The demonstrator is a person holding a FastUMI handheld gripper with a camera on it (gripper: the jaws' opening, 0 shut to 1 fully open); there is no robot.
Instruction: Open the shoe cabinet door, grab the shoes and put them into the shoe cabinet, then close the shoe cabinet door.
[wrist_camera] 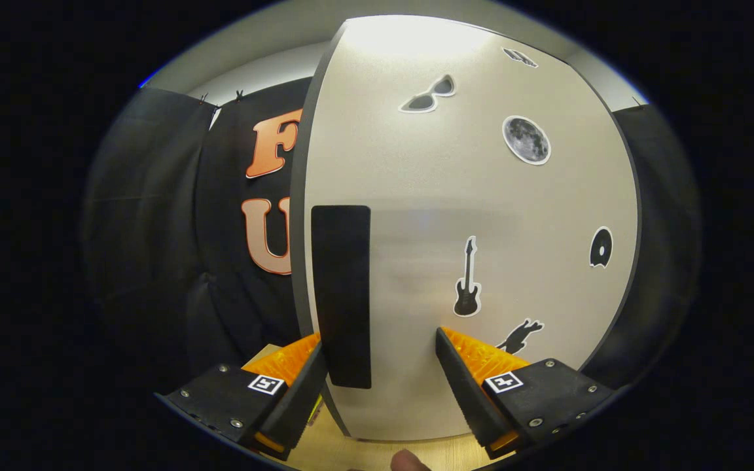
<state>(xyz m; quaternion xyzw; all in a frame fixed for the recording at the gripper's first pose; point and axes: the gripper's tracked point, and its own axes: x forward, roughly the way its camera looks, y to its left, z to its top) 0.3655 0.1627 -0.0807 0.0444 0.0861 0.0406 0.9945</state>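
- Close in front of the tool [377,366], the shoe cabinet door [482,216] takes up most of the gripper view, a pale panel with a dark edge, bearing several stickers [526,139].
- A tall black handle [343,294] sits along the door's near edge, beside the booth's dark cloth wall [154,229].
- The tool's two fingers stand apart. One finger lies past the door's edge on the handle side, the other in front of the door face; the handle's lower end sits between them, near the first finger. Neither finger can be confirmed as pressing on the handle or the door.
- The door appears to face the camera squarely. Whether it is fully closed or slightly ajar cannot be told from this angle, and the cabinet's interior is hidden.
- The pale wood table [351,451] shows below the door's bottom edge. A fingertip [408,461] of the person shows at the very bottom.
- This scene fits two stages alike: the fingers lined up on the handle to pull the door open, or the door pushed to with the shoes already inside.
- Risk, by judgement: if the fingers close off-centre, they may catch only the door's thin edge and slip off the smooth panel.
- Risk: a pull not following the hinge arc could twist the handle out of the grip or shift the cabinet on the table.
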